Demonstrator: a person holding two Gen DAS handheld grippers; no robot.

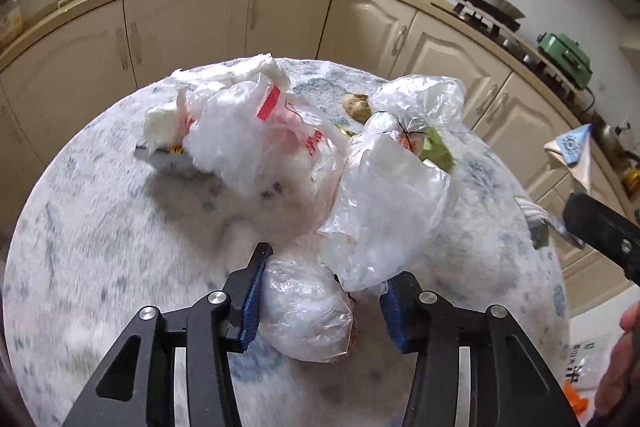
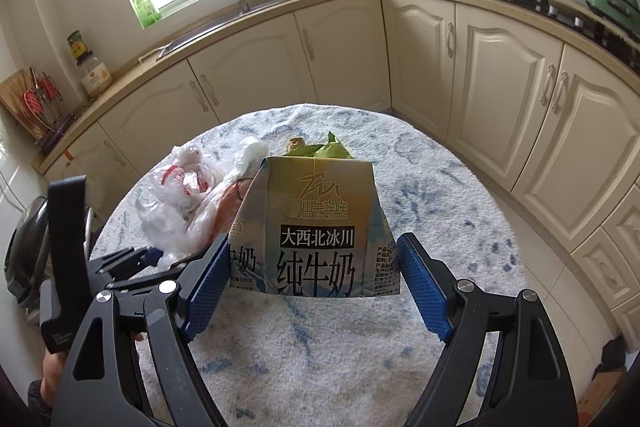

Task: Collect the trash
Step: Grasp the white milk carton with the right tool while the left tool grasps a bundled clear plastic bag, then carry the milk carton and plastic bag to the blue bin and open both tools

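The milk carton (image 2: 320, 227) sits between the blue pads of the right tool (image 2: 312, 283), printed face toward the camera, its long axis running away from the tool toward the far cabinets (image 2: 516, 99). The pads stand on either side of the carton's near end; the left pad touches its edge, the right pad sits just beside it, and a firm clamp cannot be told. The carton's near edge is raised above the round, fluffy blue-and-white counter (image 2: 440, 195). Behind its far end, green leaves (image 2: 328, 149) peek out.

Over on the left, the left tool (image 1: 320, 291) has its fingers spread apart around a clear, knotted plastic bag (image 1: 308, 311) with pale contents, lying rounded on the counter; the left pad touches the bag's side, the right pad stands clear of it. Just beyond, a heap of crumpled clear bags (image 1: 384, 203) and a white bag with red print (image 1: 256, 131) sprawls across the middle of the counter, with a brownish scrap (image 1: 356, 105) at the far side.
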